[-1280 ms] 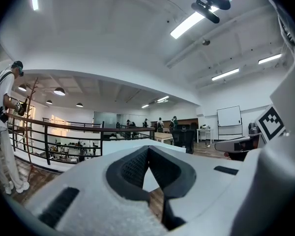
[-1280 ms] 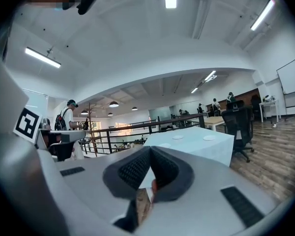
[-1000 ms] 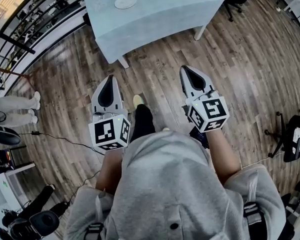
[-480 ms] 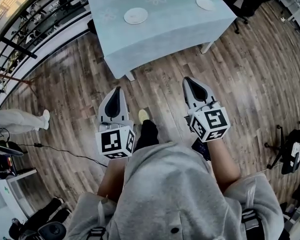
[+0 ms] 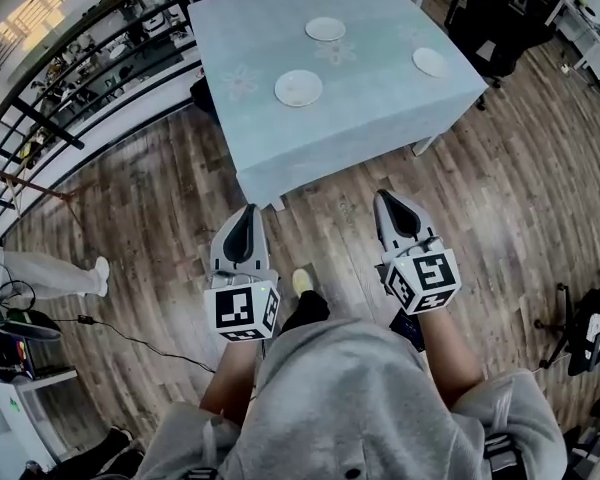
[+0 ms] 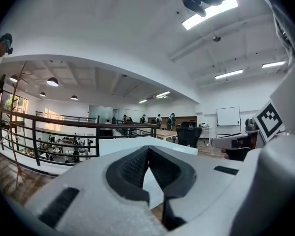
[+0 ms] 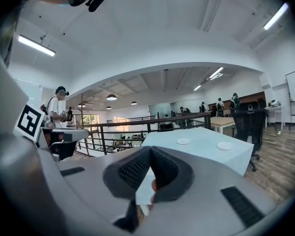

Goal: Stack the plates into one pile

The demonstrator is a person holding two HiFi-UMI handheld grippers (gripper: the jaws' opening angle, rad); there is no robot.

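Three white plates lie apart on a table with a light blue cloth (image 5: 280,158): one near the middle (image 5: 298,88), one farther back (image 5: 325,29), one at the right (image 5: 429,62). Both grippers hang over the wooden floor, short of the table's near edge and pointing at it. My left gripper (image 5: 248,212) is shut with nothing in it; in its own view the jaws (image 6: 148,149) meet at the tip. My right gripper (image 5: 389,197) is shut and empty too. The right gripper view shows the table (image 7: 206,154) ahead with two of the plates (image 7: 183,141) (image 7: 225,145).
A black railing (image 5: 90,78) runs along the left of the table. A person's legs (image 5: 50,273) and a floor cable (image 5: 130,338) are at the left. Dark office chairs stand at the top right (image 5: 495,23) and right edge (image 5: 585,313).
Both grippers have moved forward towards the table, still shut. The table has come nearer and lower in the head view, and all three plates now show.
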